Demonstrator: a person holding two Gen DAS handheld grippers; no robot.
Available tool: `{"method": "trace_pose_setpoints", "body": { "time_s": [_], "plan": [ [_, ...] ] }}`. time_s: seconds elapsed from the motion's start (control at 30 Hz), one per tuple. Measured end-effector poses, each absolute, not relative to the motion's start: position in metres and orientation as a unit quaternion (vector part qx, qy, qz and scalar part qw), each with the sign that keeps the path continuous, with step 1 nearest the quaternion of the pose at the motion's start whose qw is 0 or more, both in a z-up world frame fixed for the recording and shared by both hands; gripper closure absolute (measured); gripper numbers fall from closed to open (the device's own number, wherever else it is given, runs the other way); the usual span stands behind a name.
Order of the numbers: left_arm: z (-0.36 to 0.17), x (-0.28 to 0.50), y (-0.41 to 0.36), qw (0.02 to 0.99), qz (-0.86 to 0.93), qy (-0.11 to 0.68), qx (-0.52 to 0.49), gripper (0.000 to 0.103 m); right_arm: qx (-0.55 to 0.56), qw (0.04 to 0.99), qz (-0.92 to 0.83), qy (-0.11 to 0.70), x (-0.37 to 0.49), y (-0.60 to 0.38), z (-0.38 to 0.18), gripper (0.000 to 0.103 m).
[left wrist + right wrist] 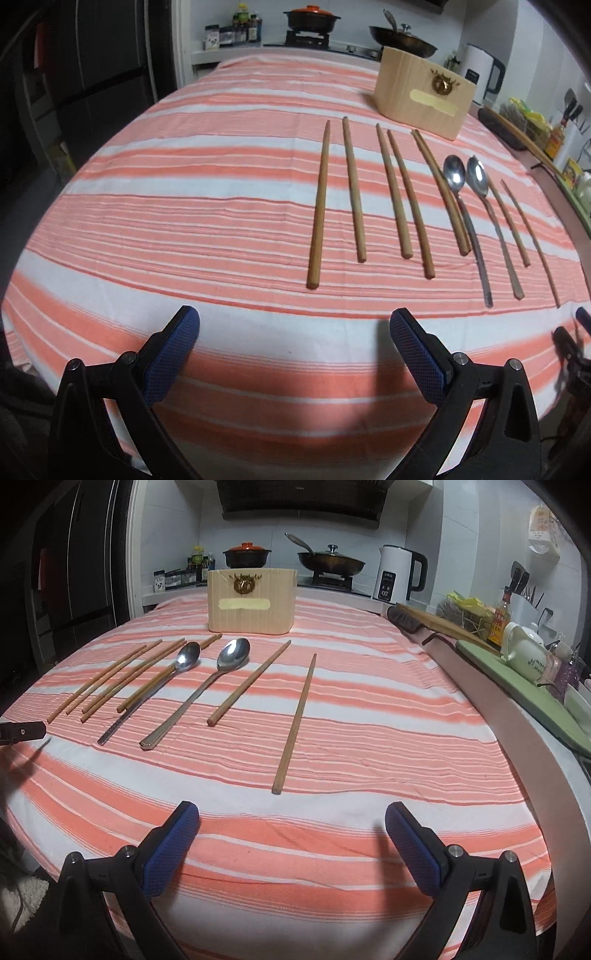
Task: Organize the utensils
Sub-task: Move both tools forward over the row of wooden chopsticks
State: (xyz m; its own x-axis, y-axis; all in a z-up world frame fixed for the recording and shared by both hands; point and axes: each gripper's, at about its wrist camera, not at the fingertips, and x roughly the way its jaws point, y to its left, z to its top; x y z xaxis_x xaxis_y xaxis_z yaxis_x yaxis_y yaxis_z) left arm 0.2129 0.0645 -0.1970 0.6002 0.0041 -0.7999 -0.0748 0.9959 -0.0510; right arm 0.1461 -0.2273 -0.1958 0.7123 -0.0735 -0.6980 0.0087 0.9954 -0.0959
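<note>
Several wooden chopsticks [320, 206] and two metal spoons [455, 175] lie side by side on the striped tablecloth [184, 184], handles toward me. A pale wooden box [423, 94] stands behind them. My left gripper [294, 325] is open and empty, low over the cloth in front of the leftmost chopsticks. In the right wrist view my right gripper [291, 818] is open and empty, just in front of the rightmost chopstick [295, 723]. The spoons [231, 657] and the box [252, 600] lie further back and left there.
A stove with a black pot [246, 555] and a frying pan [330, 563] stands behind the table, with a white kettle [397, 578]. A raised counter edge [517, 716] runs along the table's right side, holding a teapot [524, 651], bottles and a cutting board.
</note>
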Motion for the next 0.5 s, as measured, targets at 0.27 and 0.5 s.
{"method": "trace_pose_setpoints", "body": {
  "time_s": [0.27,0.5],
  "plan": [
    [-0.199,0.22,0.058,0.895,0.028,0.446,-0.02,0.0,-0.006,0.925,-0.015,0.38,0.152,-0.237,-0.205,0.0],
    [-0.198,0.219,0.061,0.892,0.016,0.452,-0.014,0.0,-0.009,0.924,-0.005,0.383,0.155,-0.237,-0.203,0.0]
  ]
}}
